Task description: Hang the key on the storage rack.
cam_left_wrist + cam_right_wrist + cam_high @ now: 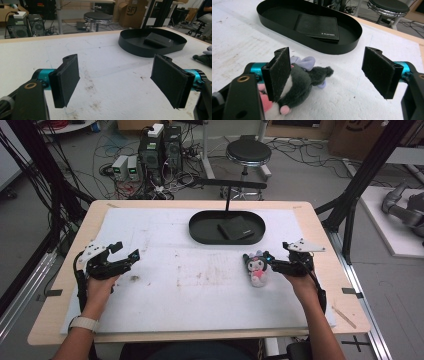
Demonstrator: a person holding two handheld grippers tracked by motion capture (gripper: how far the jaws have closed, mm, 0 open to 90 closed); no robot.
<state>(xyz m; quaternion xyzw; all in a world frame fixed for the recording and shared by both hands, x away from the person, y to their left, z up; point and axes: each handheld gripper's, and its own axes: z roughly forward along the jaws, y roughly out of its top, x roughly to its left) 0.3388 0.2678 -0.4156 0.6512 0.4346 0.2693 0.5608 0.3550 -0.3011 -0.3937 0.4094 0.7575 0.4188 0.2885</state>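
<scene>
1. The right gripper [272,261] sits low over the right side of the white mat [190,290], held by the person's right hand [301,281]. Its jaws are spread wide and pinch nothing.
2. In the right gripper view the gap between the jaws [329,72] is open over bare mat, and the left jaw's pad sits right against the side of a plush toy [299,85]. Whether pad and plush actually touch is hard to tell.
3. The plush toy [256,268] lies on the mat just left of the right gripper's tips. It has a dark grey head, lilac ears or bow, and a pink and white body.
4. The left gripper [129,254] hovers over the left side of the mat in the person's left hand [100,287], which wears a pale wristband. Its jaws too are spread wide with nothing between them; the left gripper view shows only stained mat in the gap [115,80].
5. Toward the far edge of the mat stands a black oval tray [200,227], well apart from both grippers.
6. A black wallet [318,27] lies flat inside the tray, with small pale lettering at one corner.
7. The mat covers a light wooden table [320,227]. Beyond it on the floor are a round black stool [248,152] and computer towers [160,147] amid cables.
</scene>
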